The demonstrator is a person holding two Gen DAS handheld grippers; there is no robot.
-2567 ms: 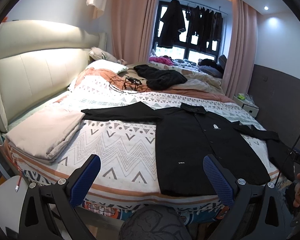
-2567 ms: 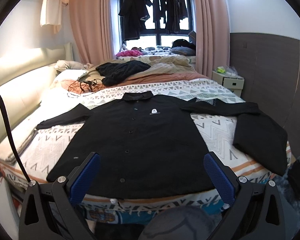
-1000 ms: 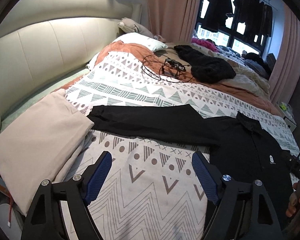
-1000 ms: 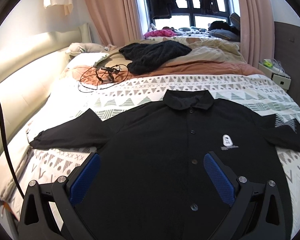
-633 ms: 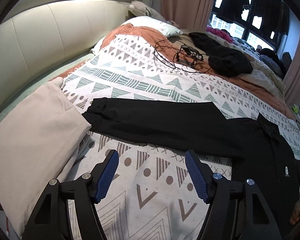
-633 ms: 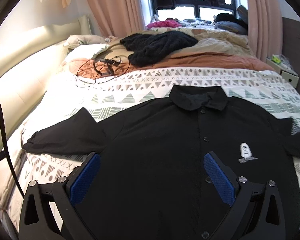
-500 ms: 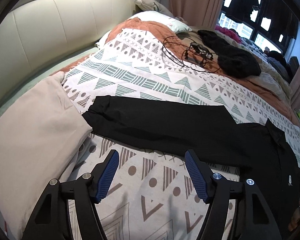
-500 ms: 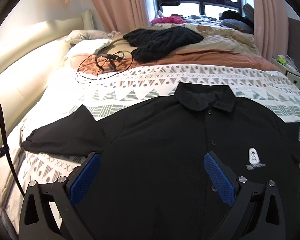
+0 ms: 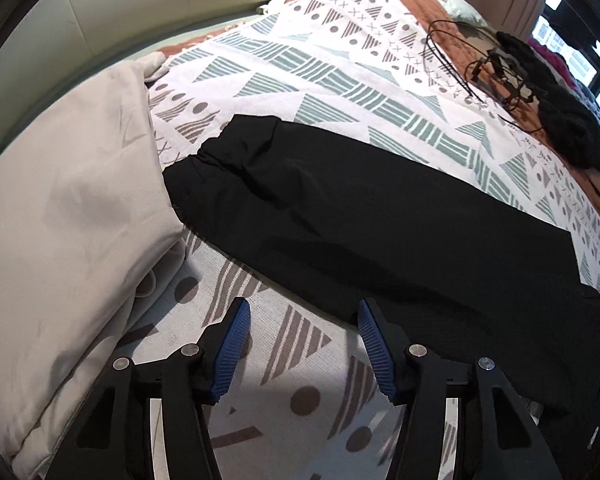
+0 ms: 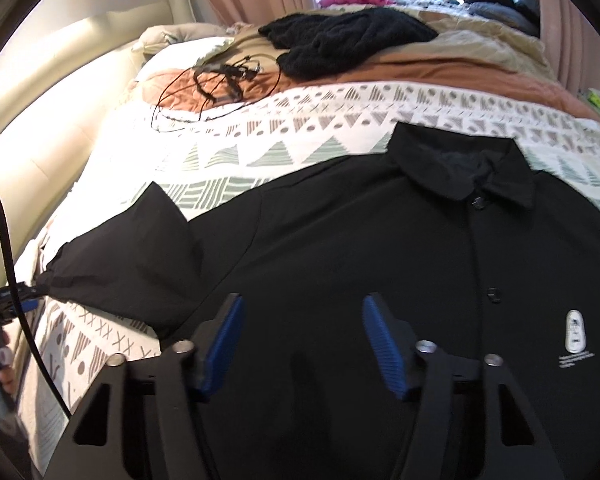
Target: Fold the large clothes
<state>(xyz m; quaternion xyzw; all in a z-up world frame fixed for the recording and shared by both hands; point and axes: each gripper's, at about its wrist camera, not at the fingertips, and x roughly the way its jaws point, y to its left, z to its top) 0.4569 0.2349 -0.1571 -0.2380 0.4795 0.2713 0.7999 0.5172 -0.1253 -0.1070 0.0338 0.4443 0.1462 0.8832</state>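
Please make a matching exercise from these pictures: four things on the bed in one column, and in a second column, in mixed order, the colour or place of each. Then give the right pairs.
Things:
1. shirt
2. folded cloth
3. cable tangle
4. knitted garment

Descriptions:
A. beige, beside the sleeve's cuff
B. black, thin loops on the rust-coloured cover
C. black, flat, buttoned, small white logo
D. black, bunched, far side near the window

Pairs: 1-C, 2-A, 3-B, 4-D
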